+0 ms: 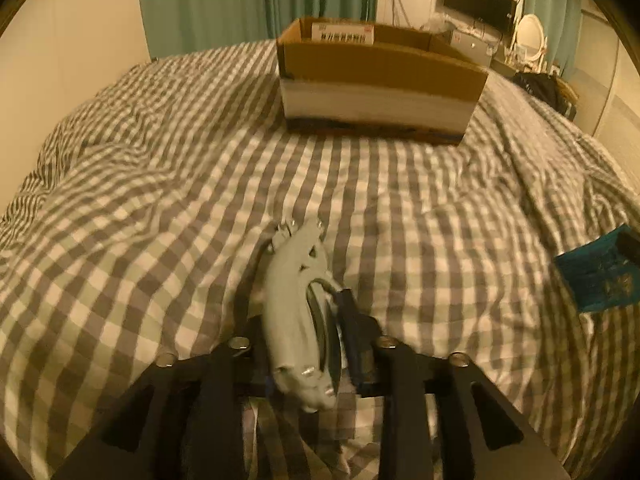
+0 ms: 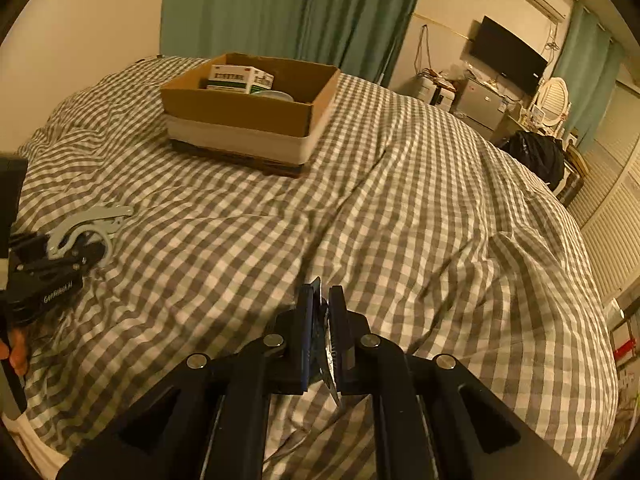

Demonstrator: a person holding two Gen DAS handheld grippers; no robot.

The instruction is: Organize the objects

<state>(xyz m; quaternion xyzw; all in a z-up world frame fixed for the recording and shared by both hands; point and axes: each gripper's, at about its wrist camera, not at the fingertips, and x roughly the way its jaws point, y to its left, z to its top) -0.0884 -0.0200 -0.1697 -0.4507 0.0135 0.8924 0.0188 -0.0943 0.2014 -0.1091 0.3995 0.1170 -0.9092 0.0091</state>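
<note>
A curved grey metal clamp (image 1: pixel 296 308) with small screws sits edge-up between the left gripper's fingers, above the checked bedcover. A flat blue packet (image 2: pixel 319 336) is pinched edge-on in the right gripper. Farther back on the bed, an open cardboard box (image 2: pixel 248 120) holds a green-and-white carton (image 2: pixel 236 78) and a round pale item.

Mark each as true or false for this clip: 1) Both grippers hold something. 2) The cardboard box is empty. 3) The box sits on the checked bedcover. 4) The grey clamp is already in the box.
1) True: the left gripper is shut on the grey clamp, the right gripper on a thin blue packet.
2) False: the cardboard box holds a white-and-green carton.
3) True: it rests on the checked bedcover.
4) False: the clamp is between the left fingers, short of the box.
</note>
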